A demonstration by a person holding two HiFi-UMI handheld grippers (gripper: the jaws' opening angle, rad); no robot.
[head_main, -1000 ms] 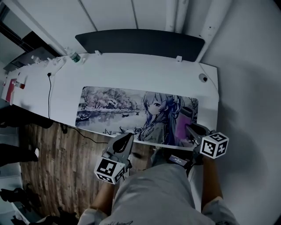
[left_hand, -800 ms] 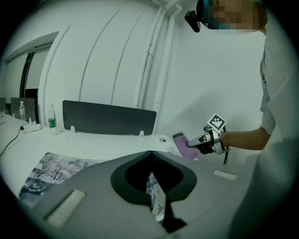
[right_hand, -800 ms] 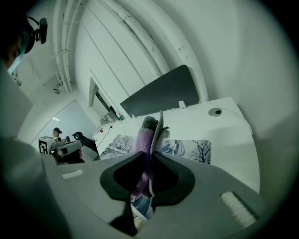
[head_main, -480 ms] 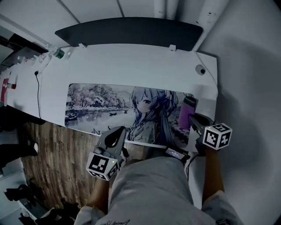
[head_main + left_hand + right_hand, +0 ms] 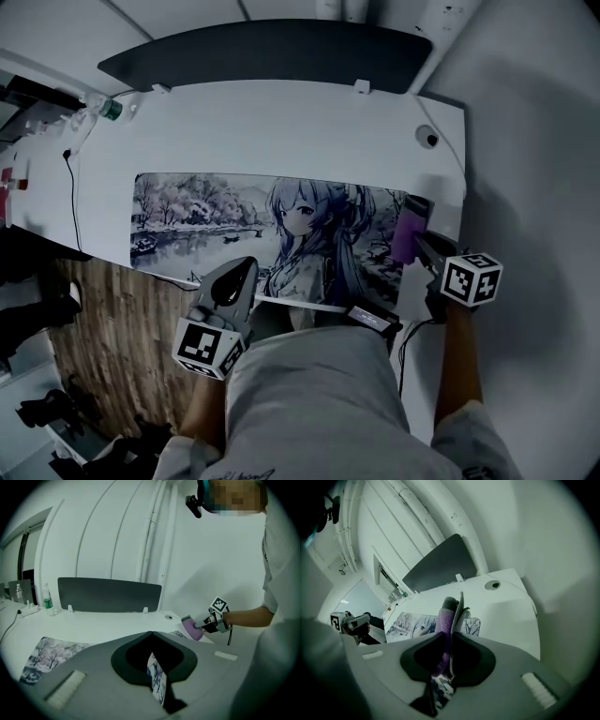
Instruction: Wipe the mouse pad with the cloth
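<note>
You are clamping the mouse pad's [image 5: 206, 220] near edge in the left gripper's [image 5: 241, 269] jaws. The right gripper's [image 5: 422, 244] jaws are gripping the purple cloth [image 5: 405, 236] at the pad's right end.

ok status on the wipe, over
Left claw shut on mouse pad near edge. Right claw shut on purple cloth, at pad's right end. Nothing else on pad.

Our head view steeply down on the mouse pad [image 5: 187, 216], our left gripper view across it toward the right gripper [image 5: 197, 626], our right gripper view close behind its cloth [image 5: 445, 616], facing back, pad shared by all
</note>
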